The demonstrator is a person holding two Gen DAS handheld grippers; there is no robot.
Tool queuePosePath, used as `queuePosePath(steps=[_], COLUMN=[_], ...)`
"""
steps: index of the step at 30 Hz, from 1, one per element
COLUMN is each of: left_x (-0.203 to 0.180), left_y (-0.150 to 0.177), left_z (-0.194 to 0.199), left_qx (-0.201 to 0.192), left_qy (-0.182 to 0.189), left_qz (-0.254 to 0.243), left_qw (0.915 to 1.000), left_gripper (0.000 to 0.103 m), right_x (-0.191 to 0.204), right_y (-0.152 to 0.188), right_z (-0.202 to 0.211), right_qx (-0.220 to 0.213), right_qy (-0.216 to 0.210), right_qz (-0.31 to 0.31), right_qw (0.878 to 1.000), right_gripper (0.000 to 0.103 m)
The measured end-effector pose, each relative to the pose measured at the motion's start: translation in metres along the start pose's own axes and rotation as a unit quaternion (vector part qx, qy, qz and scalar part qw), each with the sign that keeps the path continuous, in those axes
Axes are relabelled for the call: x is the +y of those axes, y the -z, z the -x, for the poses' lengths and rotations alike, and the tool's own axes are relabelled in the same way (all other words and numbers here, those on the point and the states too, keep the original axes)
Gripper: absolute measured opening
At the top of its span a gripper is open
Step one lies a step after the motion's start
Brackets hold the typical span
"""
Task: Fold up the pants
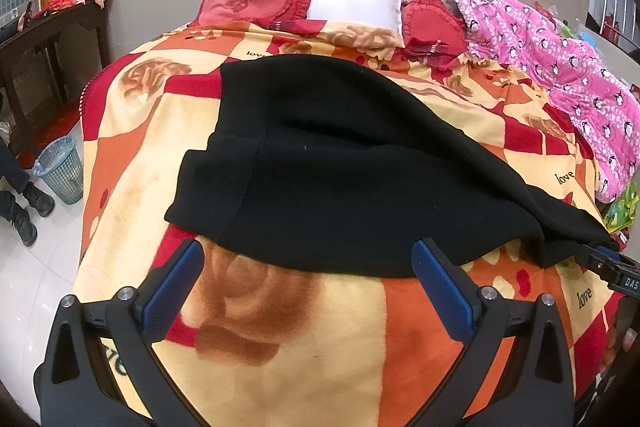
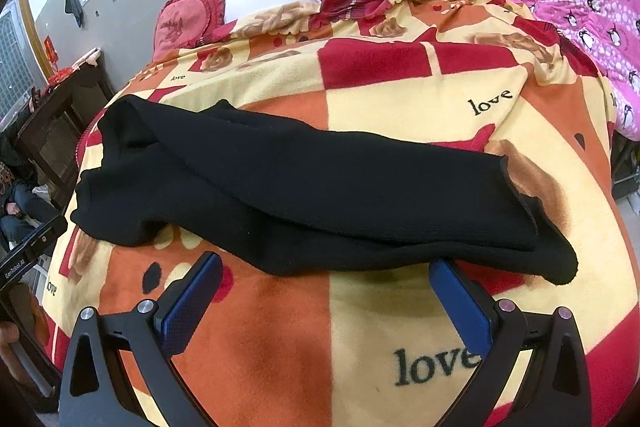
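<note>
Black knit pants (image 1: 340, 163) lie across a red, orange and cream blanket (image 1: 280, 347) on a bed, one leg laid over the other. My left gripper (image 1: 308, 259) is open just short of the pants' near edge, by the waistband end, holding nothing. In the right wrist view the pants (image 2: 320, 195) stretch from the waistband at left to the cuffs at right. My right gripper (image 2: 326, 275) is open with its blue fingertips (image 2: 444, 271) at the near hem by the leg ends. The right gripper's tip (image 1: 612, 267) shows at the left view's right edge.
Red ruffled cushions (image 1: 252, 1), a white pillow (image 1: 356, 1) and a pink penguin quilt (image 1: 560, 67) sit at the bed's far side. A dark wooden cabinet (image 1: 44, 59), a blue mesh bin (image 1: 60, 169) and a person's shoes (image 1: 28, 211) are left on the tiled floor.
</note>
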State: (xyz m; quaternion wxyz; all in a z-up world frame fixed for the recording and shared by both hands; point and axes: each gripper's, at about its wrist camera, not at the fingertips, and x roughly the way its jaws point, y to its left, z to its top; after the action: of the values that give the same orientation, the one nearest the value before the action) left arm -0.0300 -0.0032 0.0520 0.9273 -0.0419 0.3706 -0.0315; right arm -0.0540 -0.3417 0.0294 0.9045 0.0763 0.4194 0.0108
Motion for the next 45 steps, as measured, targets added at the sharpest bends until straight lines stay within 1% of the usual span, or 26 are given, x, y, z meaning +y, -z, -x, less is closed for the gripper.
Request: queuePosePath(steps=[15, 21, 23, 29, 33, 34, 35, 37, 38, 40, 42, 44, 45], left_x=[0.002, 0.008, 0.011, 0.016, 0.016, 0.016, 0.017, 0.018, 0.019, 0.019, 0.019, 0.018, 0.019], left_y=[0.002, 0.006, 0.008, 0.012, 0.014, 0.015, 0.016, 0.017, 0.017, 0.017, 0.018, 0.018, 0.018], left_z=[-0.007, -0.01, -0.012, -0.022, -0.029, -0.031, -0.032, -0.034, -0.035, -0.036, -0.037, -0.039, -0.04], left_qx=[0.008, 0.017, 0.021, 0.036, 0.046, 0.049, 0.052, 0.057, 0.058, 0.058, 0.057, 0.062, 0.065], left_qy=[-0.002, 0.005, 0.006, 0.007, 0.02, 0.021, 0.023, 0.022, 0.02, 0.017, 0.016, 0.018, 0.019], left_qz=[0.002, 0.009, 0.013, 0.023, 0.034, 0.037, 0.039, 0.043, 0.043, 0.041, 0.04, 0.041, 0.041], left_qw=[1.0, 0.9998, 0.9997, 0.9991, 0.9981, 0.9979, 0.9976, 0.9972, 0.9972, 0.9973, 0.9975, 0.9971, 0.9968], left_gripper=[0.103, 0.103, 0.103, 0.103, 0.103, 0.103, 0.103, 0.103, 0.103, 0.103, 0.103, 0.103, 0.103], right_x=[0.002, 0.005, 0.008, 0.023, 0.034, 0.035, 0.036, 0.033, 0.028, 0.022, 0.021, 0.022, 0.022], right_y=[-0.003, -0.009, -0.013, -0.022, -0.026, -0.026, -0.027, -0.032, -0.037, -0.043, -0.051, -0.06, -0.064], right_z=[-0.008, -0.017, -0.02, -0.033, -0.045, -0.048, -0.052, -0.055, -0.053, -0.049, -0.049, -0.052, -0.052], right_qx=[0.007, 0.008, 0.004, -0.007, -0.015, -0.016, -0.016, -0.018, -0.019, -0.023, -0.031, -0.033, -0.037], right_qy=[-0.005, -0.002, 0.002, 0.036, 0.066, 0.074, 0.084, 0.093, 0.081, 0.061, 0.059, 0.058, 0.059], right_qz=[0.0, 0.005, 0.013, 0.062, 0.118, 0.13, 0.144, 0.151, 0.141, 0.13, 0.138, 0.14, 0.141], right_qw=[1.0, 1.0, 1.0, 0.997, 0.991, 0.989, 0.986, 0.984, 0.986, 0.989, 0.988, 0.988, 0.988], right_gripper=[0.103, 0.103, 0.103, 0.103, 0.101, 0.095, 0.082, 0.065, 0.065, 0.06, 0.055, 0.047, 0.046])
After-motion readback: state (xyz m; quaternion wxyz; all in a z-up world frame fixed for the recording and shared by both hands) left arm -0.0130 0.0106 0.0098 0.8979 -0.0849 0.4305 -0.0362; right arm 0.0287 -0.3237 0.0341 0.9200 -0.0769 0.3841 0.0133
